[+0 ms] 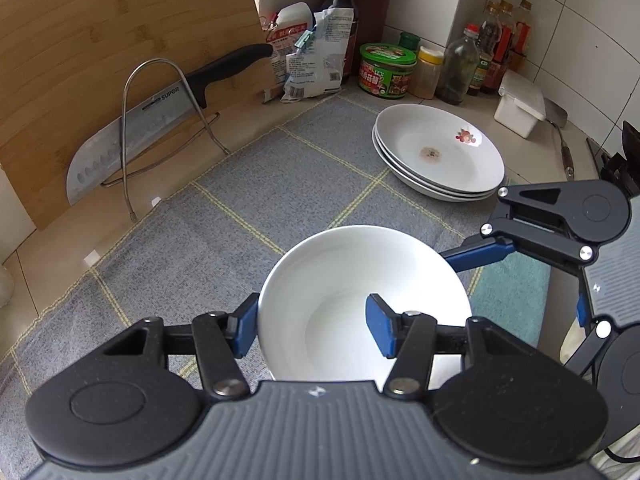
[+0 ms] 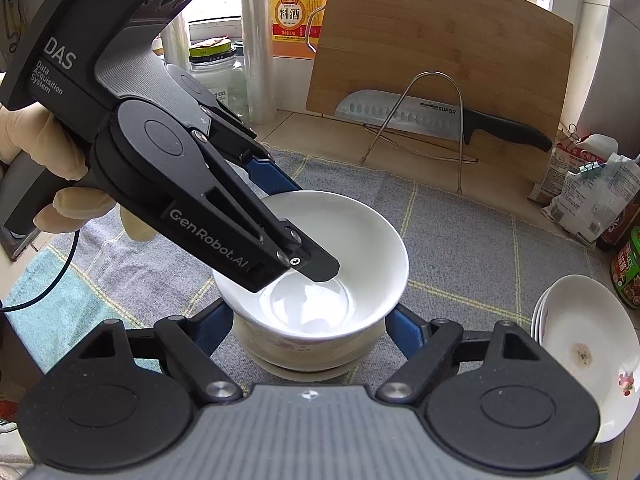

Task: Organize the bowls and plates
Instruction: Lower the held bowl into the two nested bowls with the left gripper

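Risking a chip or a tilt where the white bowl (image 2: 320,248), its rim clenched by the left gripper (image 1: 316,328), nests crooked onto the stacked bowls (image 2: 304,354) mid-counter, flanked by the right gripper (image 2: 310,326), apparently clasping that stack.

The left gripper (image 2: 304,240) hides part of the white bowl's (image 2: 360,248) rim; the plate stack (image 2: 592,332) is cut off at the frame's edge.

Beige countertop (image 1: 256,120) is mostly covered by a grey checked cloth (image 1: 248,184); stacked white plates (image 1: 440,152) and stacked bowls (image 2: 320,344) sit on the cloth.
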The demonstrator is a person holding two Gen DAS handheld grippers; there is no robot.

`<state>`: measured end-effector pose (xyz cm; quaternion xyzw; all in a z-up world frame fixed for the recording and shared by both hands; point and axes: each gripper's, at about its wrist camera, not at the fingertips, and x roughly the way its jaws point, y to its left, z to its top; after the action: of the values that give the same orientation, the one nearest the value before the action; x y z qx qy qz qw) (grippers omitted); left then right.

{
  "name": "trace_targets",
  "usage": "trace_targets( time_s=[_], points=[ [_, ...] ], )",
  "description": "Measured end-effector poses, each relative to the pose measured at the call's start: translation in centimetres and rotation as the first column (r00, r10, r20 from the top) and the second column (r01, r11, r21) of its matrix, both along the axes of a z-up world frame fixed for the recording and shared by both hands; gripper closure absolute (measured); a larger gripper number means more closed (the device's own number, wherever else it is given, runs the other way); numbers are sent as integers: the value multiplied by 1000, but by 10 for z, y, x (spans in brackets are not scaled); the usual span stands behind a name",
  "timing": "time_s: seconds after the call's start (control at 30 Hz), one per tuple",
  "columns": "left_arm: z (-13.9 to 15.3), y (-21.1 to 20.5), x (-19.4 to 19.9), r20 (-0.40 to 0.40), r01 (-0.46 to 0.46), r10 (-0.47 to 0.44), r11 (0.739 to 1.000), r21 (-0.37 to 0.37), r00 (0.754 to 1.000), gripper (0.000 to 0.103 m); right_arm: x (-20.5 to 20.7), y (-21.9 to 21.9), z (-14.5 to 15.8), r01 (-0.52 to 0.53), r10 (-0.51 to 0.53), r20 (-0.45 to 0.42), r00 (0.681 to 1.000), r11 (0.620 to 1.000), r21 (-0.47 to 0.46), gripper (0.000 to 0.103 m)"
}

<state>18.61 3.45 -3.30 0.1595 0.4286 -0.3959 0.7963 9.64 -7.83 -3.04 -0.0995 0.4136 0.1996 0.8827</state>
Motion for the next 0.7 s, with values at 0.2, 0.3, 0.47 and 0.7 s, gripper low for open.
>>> trace_targets(
  time_s=[0.2, 0.3, 0.47, 0.7],
  points=[
    [-3, -2, 1, -1, 2, -2, 1000, 3, 1000, 48, 2, 0, -3, -2, 2, -11, 1000, 1000, -6, 17],
    [-4, -1, 1, -1, 3, -3, 1000, 5, 1000, 48, 3, 0, -4, -5, 5, -13, 1000, 1000, -8, 16],
    [-6, -1, 0, -7, 0, 0, 1000, 6, 1000, 48, 4, 1, -5, -6, 6, -19, 1000, 1000, -10, 16],
    [-7, 0, 1, -8, 2, -2, 1000, 3, 1000, 48, 5, 1, -5, -10, 10, -18, 1000, 1000, -14, 16]
  ],
)
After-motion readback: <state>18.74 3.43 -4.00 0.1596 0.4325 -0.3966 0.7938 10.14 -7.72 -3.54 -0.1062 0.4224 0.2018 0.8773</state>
